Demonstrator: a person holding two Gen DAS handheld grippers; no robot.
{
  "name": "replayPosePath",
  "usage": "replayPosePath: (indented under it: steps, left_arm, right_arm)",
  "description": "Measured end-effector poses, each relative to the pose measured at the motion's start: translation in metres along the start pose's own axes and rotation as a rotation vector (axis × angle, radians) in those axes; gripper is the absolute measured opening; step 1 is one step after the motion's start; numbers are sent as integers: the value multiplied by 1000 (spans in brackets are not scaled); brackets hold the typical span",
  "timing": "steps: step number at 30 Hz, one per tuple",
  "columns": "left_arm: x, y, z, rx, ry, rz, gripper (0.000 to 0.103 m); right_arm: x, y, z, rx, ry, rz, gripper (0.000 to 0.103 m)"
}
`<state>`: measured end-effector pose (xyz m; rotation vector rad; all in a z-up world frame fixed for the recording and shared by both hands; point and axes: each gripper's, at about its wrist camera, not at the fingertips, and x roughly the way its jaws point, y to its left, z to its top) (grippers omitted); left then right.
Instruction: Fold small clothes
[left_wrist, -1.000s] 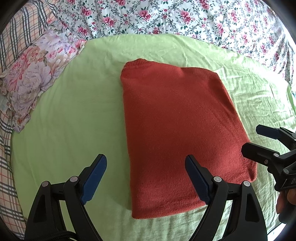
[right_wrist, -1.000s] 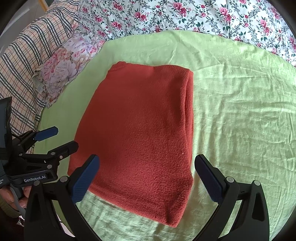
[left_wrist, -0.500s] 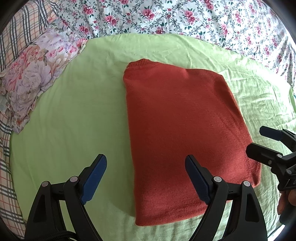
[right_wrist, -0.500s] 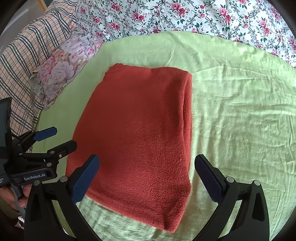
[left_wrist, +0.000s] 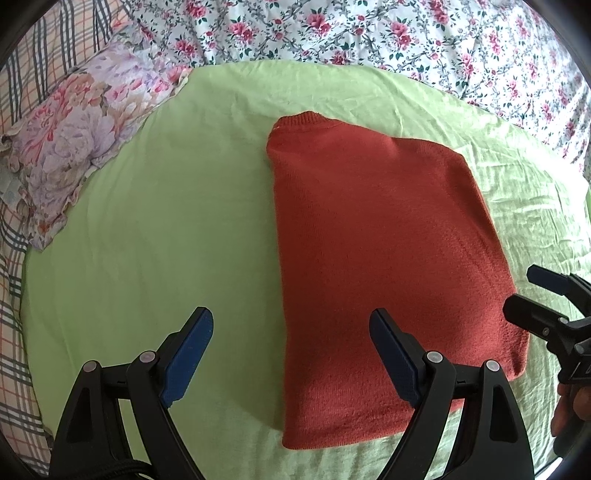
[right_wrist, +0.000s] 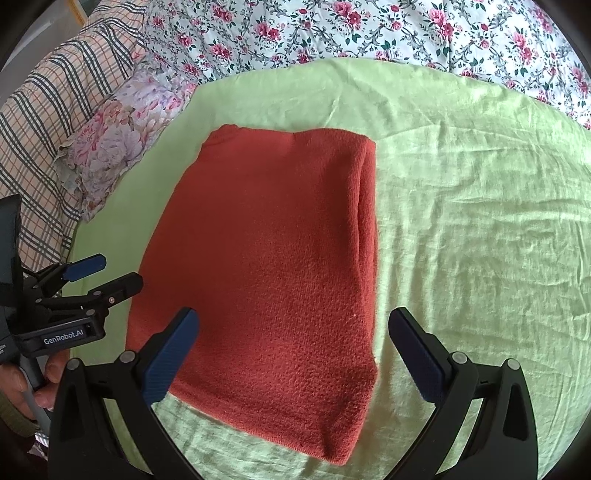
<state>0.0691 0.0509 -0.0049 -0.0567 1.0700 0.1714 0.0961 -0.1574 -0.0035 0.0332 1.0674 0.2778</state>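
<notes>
A rust-red knitted sweater (left_wrist: 384, 258) lies folded into a flat rectangle on a light green sheet (left_wrist: 166, 240); it also shows in the right wrist view (right_wrist: 273, 266). My left gripper (left_wrist: 291, 325) is open and empty, hovering above the sweater's near left edge. My right gripper (right_wrist: 295, 325) is open and empty above the sweater's near right part. Each gripper shows at the edge of the other's view: the right one (left_wrist: 528, 291) and the left one (right_wrist: 107, 273).
A floral pillow (left_wrist: 77, 136) lies at the left edge of the green sheet (right_wrist: 480, 221). A flowered bedspread (left_wrist: 369, 33) runs along the far side. A checked blanket (right_wrist: 51, 107) lies beyond the pillow on the left.
Both grippers stayed open and drifted slightly left and back; the sweater has shifted a little right and down in the left view. The sweater itself has not moved.
</notes>
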Motion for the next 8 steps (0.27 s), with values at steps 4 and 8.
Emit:
replayPosePath:
  steps: [4, 8]
  left_arm:
    - [-2, -2, -2, 6, -2, -15, 87]
    - [-6, -10, -6, 30, -17, -2, 87]
  right_arm:
    - [2, 1, -2, -1, 3, 5, 102]
    - [4, 5, -4, -2, 5, 14, 102]
